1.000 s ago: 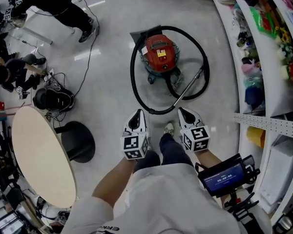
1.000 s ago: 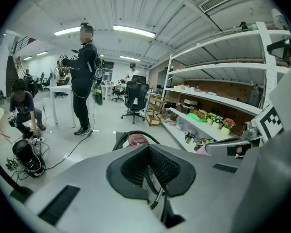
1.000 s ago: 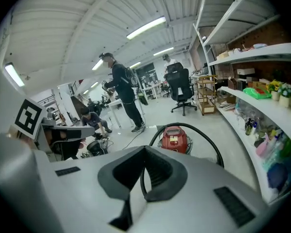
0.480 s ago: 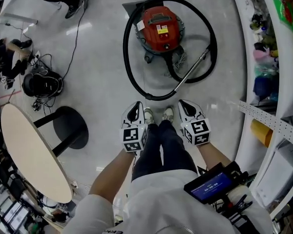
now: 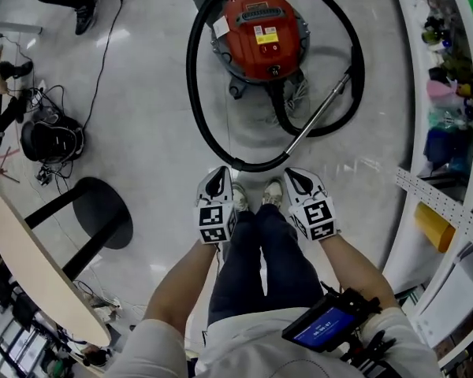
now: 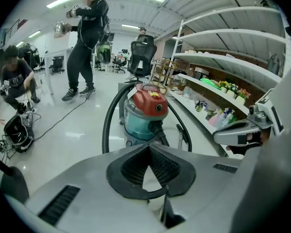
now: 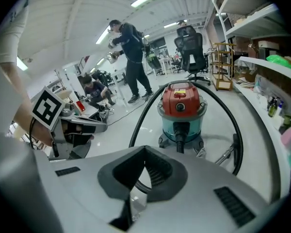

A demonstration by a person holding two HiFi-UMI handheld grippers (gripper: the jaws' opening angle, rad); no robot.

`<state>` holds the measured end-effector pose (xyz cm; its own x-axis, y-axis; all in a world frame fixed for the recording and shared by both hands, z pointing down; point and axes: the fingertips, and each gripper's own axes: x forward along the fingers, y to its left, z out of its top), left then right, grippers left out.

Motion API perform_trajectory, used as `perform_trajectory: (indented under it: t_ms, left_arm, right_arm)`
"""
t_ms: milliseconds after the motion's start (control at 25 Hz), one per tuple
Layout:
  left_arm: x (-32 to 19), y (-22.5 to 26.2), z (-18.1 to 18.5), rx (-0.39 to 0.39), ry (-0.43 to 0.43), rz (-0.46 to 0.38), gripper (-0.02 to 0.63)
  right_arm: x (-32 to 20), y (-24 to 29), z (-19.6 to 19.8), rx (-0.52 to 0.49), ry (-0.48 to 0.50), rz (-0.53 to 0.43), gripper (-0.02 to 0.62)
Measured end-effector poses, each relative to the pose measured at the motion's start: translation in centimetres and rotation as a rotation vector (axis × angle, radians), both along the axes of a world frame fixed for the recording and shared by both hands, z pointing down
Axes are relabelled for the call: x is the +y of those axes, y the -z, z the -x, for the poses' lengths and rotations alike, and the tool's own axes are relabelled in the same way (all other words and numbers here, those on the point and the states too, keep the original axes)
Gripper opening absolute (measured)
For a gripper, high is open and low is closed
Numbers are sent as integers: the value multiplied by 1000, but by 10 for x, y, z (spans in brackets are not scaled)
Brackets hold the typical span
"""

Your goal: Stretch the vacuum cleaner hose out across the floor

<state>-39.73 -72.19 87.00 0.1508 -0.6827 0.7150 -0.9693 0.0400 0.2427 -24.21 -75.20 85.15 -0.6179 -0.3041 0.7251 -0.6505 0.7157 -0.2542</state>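
Note:
A red-topped vacuum cleaner (image 5: 260, 31) stands on the pale floor ahead of my feet. Its black hose (image 5: 195, 105) lies coiled in a wide loop around it, ending in a metal wand (image 5: 319, 116) on the right side. My left gripper (image 5: 218, 173) and right gripper (image 5: 294, 176) hover side by side just short of the loop's near bend, both shut and empty. In the left gripper view the vacuum cleaner (image 6: 146, 111) and hose (image 6: 108, 125) lie beyond the shut left gripper (image 6: 146, 148). The right gripper view shows the vacuum cleaner (image 7: 180, 106) and hose (image 7: 235, 125) past the shut right gripper (image 7: 144, 153).
Curved shelves (image 5: 449, 124) full of goods run along the right. At the left are a round beige table (image 5: 27, 278), its black base (image 5: 102, 211), and a dark helmet with tangled cables (image 5: 51, 140). People stand and crouch at the far left (image 6: 89, 38).
I have stepped closer to the vacuum cleaner: it and the hose loop now lie nearer my feet. Both grippers stay shut and side by side.

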Motion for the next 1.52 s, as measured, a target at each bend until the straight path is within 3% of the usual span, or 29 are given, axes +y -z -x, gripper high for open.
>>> perform_trajectory:
  t_ms: [480,560,760,920,1080,1320,1520]
  left_arm:
    - [30,-189,19,53,0,123,2]
    - [34,-212,20,64,-7,138,2]
    - [46,-251,21,113,15,157,10]
    - [56,-273,13,195,22,152,142]
    - [59,-289,-1,299,23,143,278]
    - [47,-321,1,370,73,156,291]
    - [32,-348,9,386,90,176,305]
  right_arm:
    - [32,-180,24,81,258,-18,-6]
    - [38,-205,24,101,309,-15,15]
    - [60,-254,25,170,493,-39,141]
    - [79,-288,19,254,671,-92,255]
    - [86,-311,15,334,796,-167,288]
    - [83,-332,19,388,859,-249,288]
    - [86,-352,15,429,906,-246,290]
